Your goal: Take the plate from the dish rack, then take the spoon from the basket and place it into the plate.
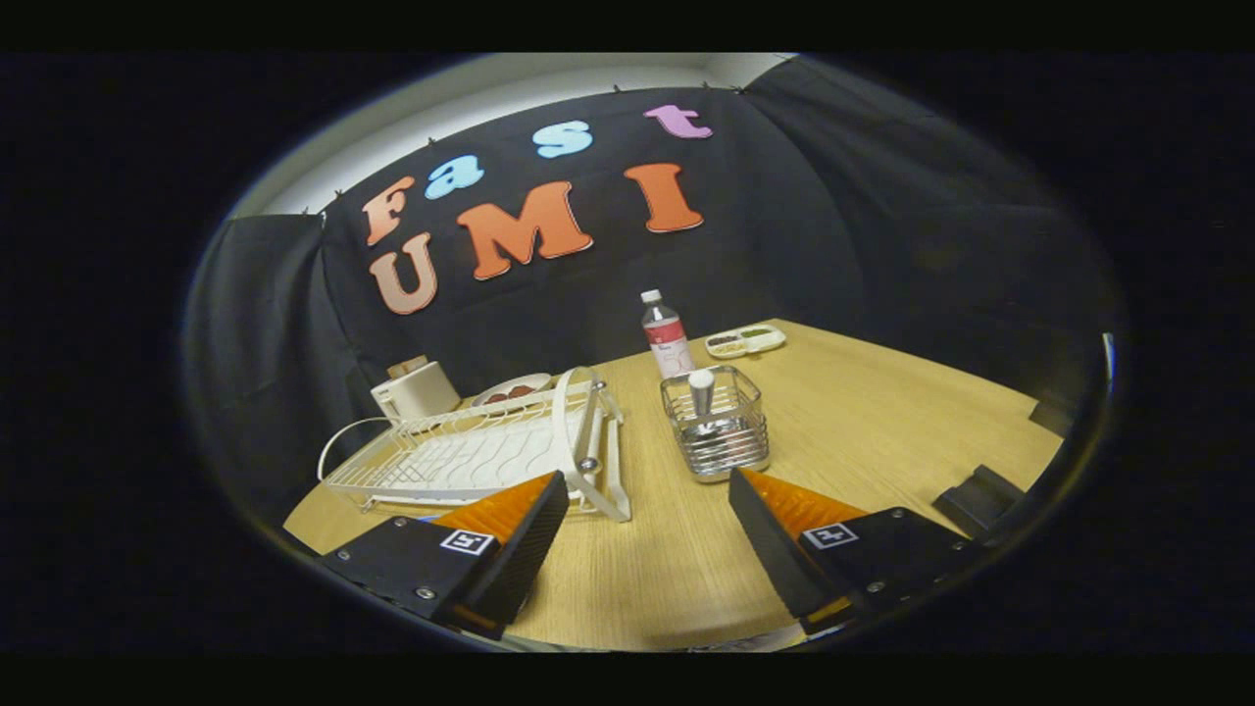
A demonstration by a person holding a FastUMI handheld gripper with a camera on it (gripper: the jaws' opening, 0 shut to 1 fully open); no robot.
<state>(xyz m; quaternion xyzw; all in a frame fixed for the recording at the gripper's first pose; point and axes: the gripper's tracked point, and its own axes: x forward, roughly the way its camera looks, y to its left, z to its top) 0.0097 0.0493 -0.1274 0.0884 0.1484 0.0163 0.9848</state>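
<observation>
Our fingers (647,534) sit nearest, spread wide apart with nothing between them but bare wooden surface (667,569); we hold nothing.

Just beyond the left finger stands the white wire dish rack (471,456), and the plate (577,431) is in it on edge, at the end of the rack closest to the gap between our fingers. We judge that the first step is not yet done: the plate is in the rack, untouched.

Just ahead of the right finger, slightly toward the middle, stands the metal wire basket (716,427). The spoon (702,392) stands upright inside it, its rounded handle end poking above the rim. Rack and basket are near each other but apart, with a strip of surface between them.

Farther out, a clear bottle (667,338) stands behind the basket, and a small divided tray (745,340) lies beyond it. Behind the rack we see a white box-like appliance (417,390) and a dish holding something dark (510,390).

So, by our reading, the whole task lies ahead: lift out the plate, set it down, then fetch the spoon and lay it in.
</observation>
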